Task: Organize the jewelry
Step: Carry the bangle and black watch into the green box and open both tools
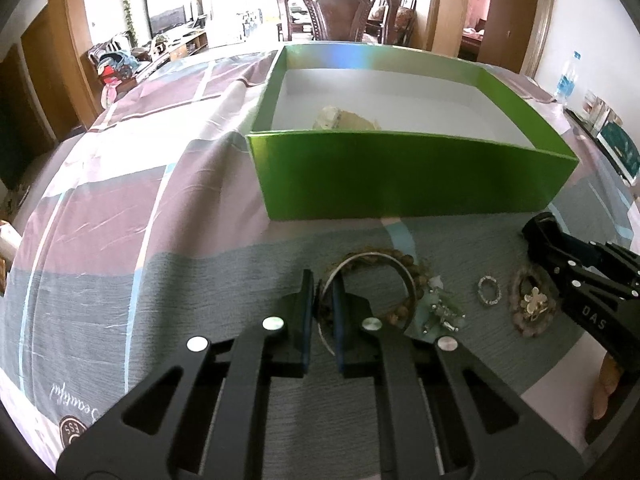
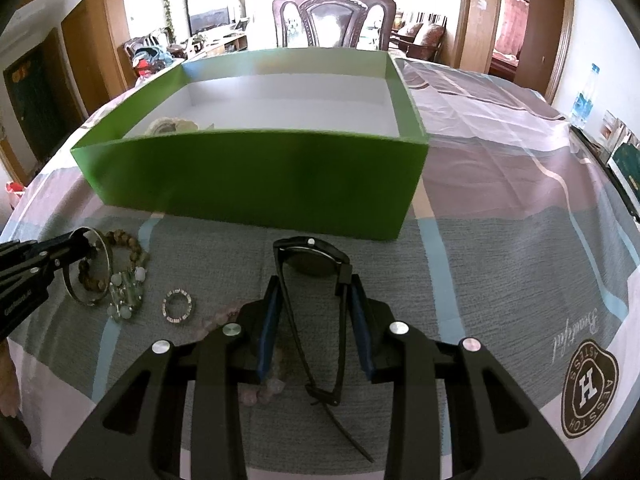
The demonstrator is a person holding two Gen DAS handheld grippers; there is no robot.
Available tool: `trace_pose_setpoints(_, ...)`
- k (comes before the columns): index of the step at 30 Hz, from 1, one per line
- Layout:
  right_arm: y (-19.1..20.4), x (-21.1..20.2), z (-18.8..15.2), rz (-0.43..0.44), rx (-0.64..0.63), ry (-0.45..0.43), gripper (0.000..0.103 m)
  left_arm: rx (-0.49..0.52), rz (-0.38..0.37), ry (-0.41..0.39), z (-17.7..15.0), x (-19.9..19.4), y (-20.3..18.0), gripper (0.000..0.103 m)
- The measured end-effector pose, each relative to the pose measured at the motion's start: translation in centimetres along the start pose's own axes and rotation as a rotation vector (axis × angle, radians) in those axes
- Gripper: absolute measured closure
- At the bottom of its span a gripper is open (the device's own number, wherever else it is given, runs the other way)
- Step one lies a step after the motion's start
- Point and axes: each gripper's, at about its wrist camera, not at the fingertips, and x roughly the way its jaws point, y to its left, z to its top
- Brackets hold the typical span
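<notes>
My left gripper [image 1: 323,286] is shut on the rim of a silver bangle [image 1: 376,258], which lies over a wooden bead bracelet [image 1: 416,276]. It also shows in the right wrist view [image 2: 86,246]. My right gripper [image 2: 314,292] is shut on a black wristwatch [image 2: 316,258], its strap pressed between the blue pads. A green bead piece [image 2: 126,292], a small sparkly ring [image 2: 178,306] and a pink bead bracelet [image 1: 532,306] lie on the cloth. An open green box [image 1: 400,172] stands behind, with a pale item [image 1: 344,118] inside.
A checked tablecloth [image 1: 120,200] covers the table. A carved wooden chair [image 2: 332,16] stands beyond the box. A water bottle [image 2: 584,96] and boxes [image 2: 628,160] sit at the far right edge.
</notes>
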Motion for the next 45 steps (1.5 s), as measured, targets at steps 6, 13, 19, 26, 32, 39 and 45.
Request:
trace_pose_setpoints(6,-0.3,-1.0,0.2,0.007,0.017,-0.036,0.069,-0.061,-0.053,-0.001,0.2,-0.1,1.2,0.095)
trace_pose_setpoints(13,0.0,-1.7,0.1,0.015,0.009,-0.056,0.069,-0.076,-0.108,-0.053,0.4,-1.2,1.2,0.095)
trace_pose_setpoints(19,0.1,-2.1,0.1,0.025,-0.001,-0.07,0.069,-0.078,-0.093,-0.106,0.5,-2.5,1.1,0.096)
trace_pose_setpoints(26,0.3,-4.9,0.9,0.053,0.009,-0.133,0.069,-0.032,-0.098,-0.18,1.8,-7.0,0.3,0.095)
trace_pose_setpoints(32,0.3,-7.7,5.0,0.138,-0.038,-0.15,0.069,0.052,-0.088,-0.236,5.7,-10.9,-0.2,0.096)
trace_pose_setpoints(39,0.6,-3.7,10.5,0.115,-0.078,-0.136,0.069,0.033,-0.073,-0.181,11.3,-6.0,-0.8,0.095)
trace_pose_setpoints(45,0.5,2.8,11.7,0.099,-0.039,-0.026,0.069,0.028,-0.066,-0.074,13.3,0.5,-2.2,0.095)
